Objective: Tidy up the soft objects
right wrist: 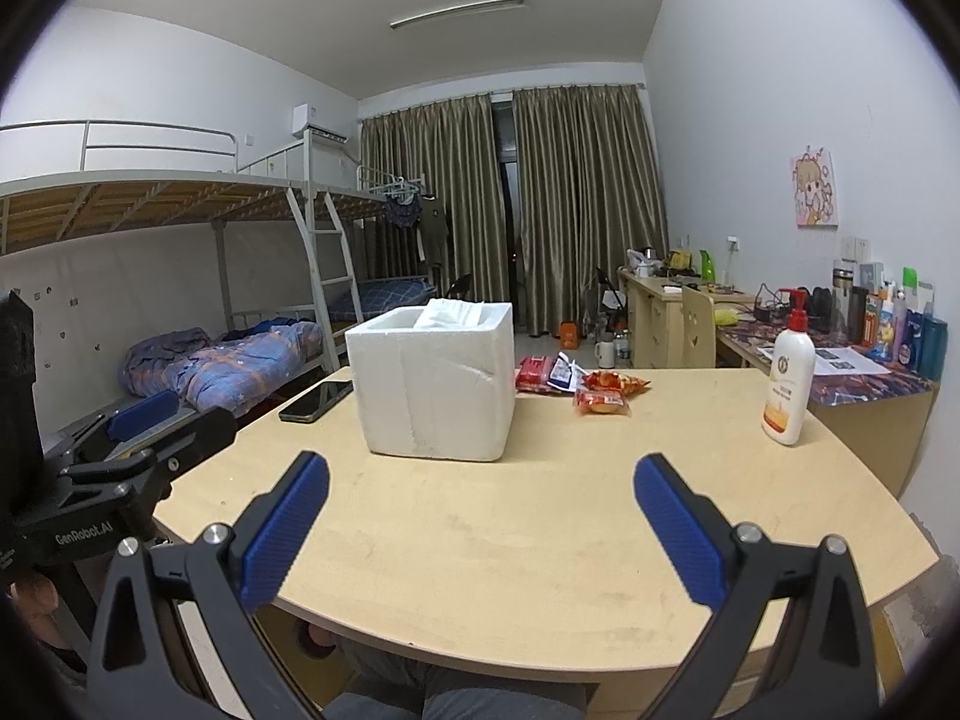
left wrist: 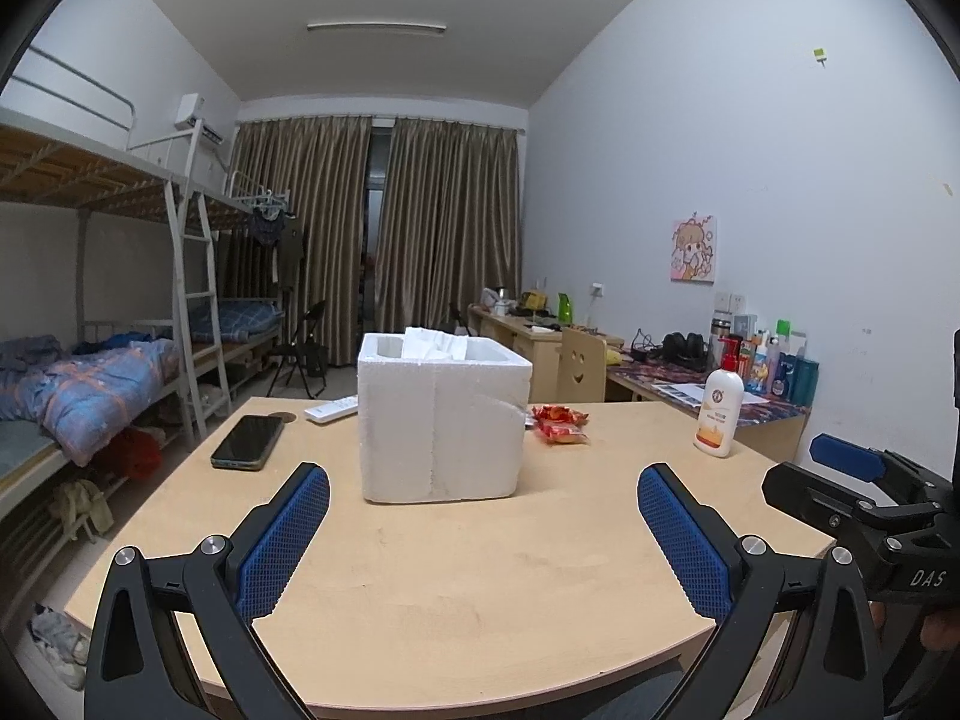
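Observation:
A white foam box (left wrist: 441, 420) (right wrist: 433, 381) stands on the middle of the wooden table (left wrist: 480, 588) (right wrist: 540, 540), with white soft material (left wrist: 429, 345) (right wrist: 451, 312) poking out of its top. Red snack packets (left wrist: 558, 423) (right wrist: 603, 393) lie to the right of the box. My left gripper (left wrist: 483, 507) hovers open over the table's near side, nothing between its blue pads. My right gripper (right wrist: 480, 498) is likewise open and holds nothing. Each gripper shows at the edge of the other's view.
A black phone (left wrist: 247, 443) (right wrist: 315, 401) and a white remote (left wrist: 331, 408) lie left of the box. A lotion pump bottle (left wrist: 720, 414) (right wrist: 789, 381) stands at the right. A bunk bed (left wrist: 90, 360) is left, and a cluttered desk (left wrist: 720, 384) runs along the right wall.

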Demonstrator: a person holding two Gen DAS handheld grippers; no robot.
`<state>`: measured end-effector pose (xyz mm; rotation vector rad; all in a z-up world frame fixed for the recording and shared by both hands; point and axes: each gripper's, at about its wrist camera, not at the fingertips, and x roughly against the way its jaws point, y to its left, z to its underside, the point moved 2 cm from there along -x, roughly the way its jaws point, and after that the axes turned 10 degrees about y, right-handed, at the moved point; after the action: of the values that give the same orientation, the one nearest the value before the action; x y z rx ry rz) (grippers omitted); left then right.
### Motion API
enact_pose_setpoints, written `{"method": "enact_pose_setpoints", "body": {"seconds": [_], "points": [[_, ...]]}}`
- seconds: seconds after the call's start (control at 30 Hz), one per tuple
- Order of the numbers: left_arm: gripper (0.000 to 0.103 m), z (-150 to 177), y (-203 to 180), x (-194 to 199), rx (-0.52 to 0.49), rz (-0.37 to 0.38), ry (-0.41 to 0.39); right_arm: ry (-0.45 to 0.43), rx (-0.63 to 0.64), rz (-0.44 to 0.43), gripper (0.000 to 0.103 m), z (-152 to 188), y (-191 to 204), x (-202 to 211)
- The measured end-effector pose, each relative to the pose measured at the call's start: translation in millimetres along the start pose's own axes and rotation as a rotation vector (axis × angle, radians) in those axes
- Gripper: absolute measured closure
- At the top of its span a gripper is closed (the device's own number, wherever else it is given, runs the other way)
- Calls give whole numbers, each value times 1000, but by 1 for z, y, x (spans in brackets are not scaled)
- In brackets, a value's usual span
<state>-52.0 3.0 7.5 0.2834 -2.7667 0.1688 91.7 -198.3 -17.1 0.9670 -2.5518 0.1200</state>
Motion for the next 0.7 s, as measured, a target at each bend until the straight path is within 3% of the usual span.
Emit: {"method": "enact_pose_setpoints", "body": {"seconds": [0.7], "points": [[0, 3, -9, 4, -28, 0, -6, 7, 10, -11, 0, 5, 2, 0]]}}
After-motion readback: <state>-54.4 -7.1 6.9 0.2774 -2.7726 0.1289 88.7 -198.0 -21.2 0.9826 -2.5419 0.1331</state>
